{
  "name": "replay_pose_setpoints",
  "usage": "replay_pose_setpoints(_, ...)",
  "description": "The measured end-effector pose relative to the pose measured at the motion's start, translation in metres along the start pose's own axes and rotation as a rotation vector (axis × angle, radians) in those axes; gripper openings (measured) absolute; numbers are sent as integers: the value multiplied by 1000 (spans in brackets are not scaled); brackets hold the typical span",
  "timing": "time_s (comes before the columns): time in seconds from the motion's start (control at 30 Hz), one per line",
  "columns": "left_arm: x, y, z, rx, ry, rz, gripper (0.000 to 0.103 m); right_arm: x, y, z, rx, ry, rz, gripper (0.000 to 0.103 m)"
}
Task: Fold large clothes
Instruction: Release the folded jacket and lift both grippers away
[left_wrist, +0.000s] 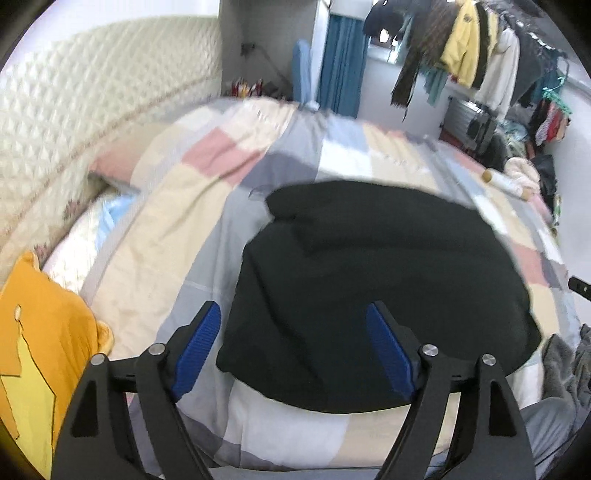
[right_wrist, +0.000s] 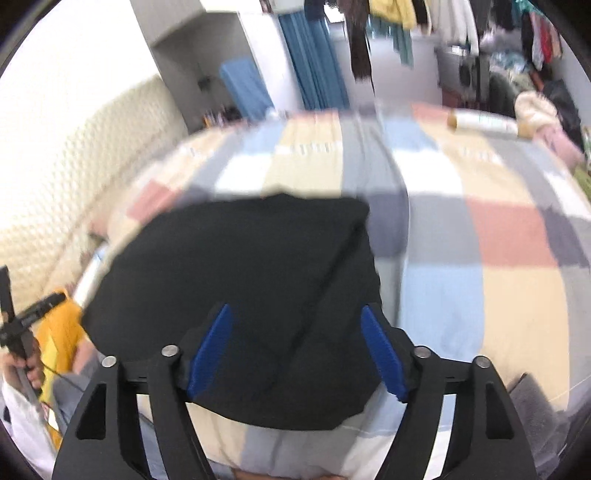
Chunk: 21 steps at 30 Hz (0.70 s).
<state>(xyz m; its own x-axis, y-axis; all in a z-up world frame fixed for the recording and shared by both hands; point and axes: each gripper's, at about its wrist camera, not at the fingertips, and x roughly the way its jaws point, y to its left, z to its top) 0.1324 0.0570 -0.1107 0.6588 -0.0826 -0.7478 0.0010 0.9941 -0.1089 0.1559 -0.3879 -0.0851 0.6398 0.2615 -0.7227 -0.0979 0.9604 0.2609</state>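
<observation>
Black garment (left_wrist: 369, 280) lies on the bed, on the patchwork quilt (left_wrist: 207, 206), close to the near edge and roughly midway along it. Already reduced to a compact, thick packet with layers stacked; a flap edge runs diagonally across its top in the right wrist view (right_wrist: 258, 280). Judged mostly folded: perhaps one more fold or a tidy-up left, though the dark cloth hides detail.

Long axis appears to run along the near edge of the bed, side to side; which end is collar or hem cannot be told.

Left gripper (left_wrist: 295, 350) hovers over the packet's near-left part, jaws wide, nothing held. Right gripper (right_wrist: 299, 354) likewise wide and empty over its near-right part.

Orange cushion (left_wrist: 40, 350) at the bed's near-left corner; a white roll (right_wrist: 484, 123) near the far edge.
</observation>
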Motion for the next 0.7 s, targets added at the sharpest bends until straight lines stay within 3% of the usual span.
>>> replay_pose_setpoints(0.17,-56,-20,18,10,-114,-50,88,-61,34,17,-43,-159,21,80)
replay_pose_setpoints(0.3,-103,-37,27,37,-213,-81,103,-105,58,24,-82,-282,23,84)
replay_pose_setpoints(0.37,-127,-47,27,66,-260,-85,103,-126,68,24,-87,-343,24,91)
replay_pose_setpoints(0.53,-161,-64,22,112,-315,-94,103,-158,94,18,-110,-441,41,92)
replay_pose_setpoints(0.6,-174,-70,17,119,-338,-94,103,-168,101,12,-120,-474,42,102)
replay_pose_setpoints(0.7,-192,-77,8,125,-375,-111,103,-182,117,0,-141,-526,51,103)
